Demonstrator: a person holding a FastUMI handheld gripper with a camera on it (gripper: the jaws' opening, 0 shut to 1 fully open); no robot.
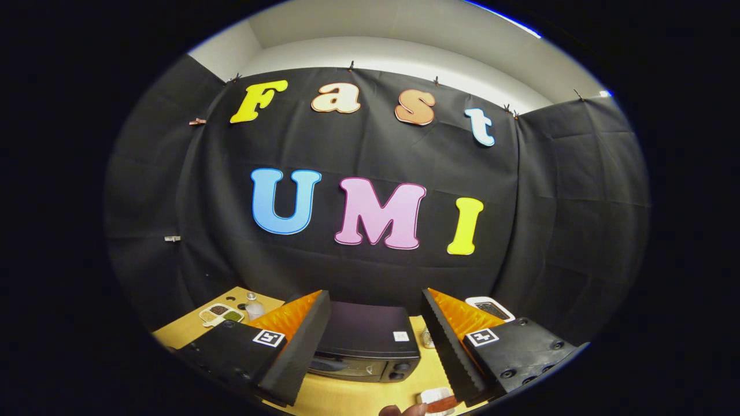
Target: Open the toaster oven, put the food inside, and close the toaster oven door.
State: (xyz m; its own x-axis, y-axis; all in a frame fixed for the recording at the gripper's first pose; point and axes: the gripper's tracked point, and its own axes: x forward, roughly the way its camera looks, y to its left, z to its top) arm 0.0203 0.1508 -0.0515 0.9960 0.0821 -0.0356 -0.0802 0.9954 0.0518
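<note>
Two fingers (300,346) of the gripper (373,346) stand wide apart, gripping nothing, above the counter (347,396), framing the closed toaster oven (367,344) just ahead.

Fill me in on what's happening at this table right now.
A hand-held gripper hangs above a wooden table, fingers spread wide and holding nothing. Beyond them sits a black toaster oven, seemingly still shut. A white plate with reddish food lies near the right finger, a fingertip beside it. A seasoning tray sits far left.
</note>
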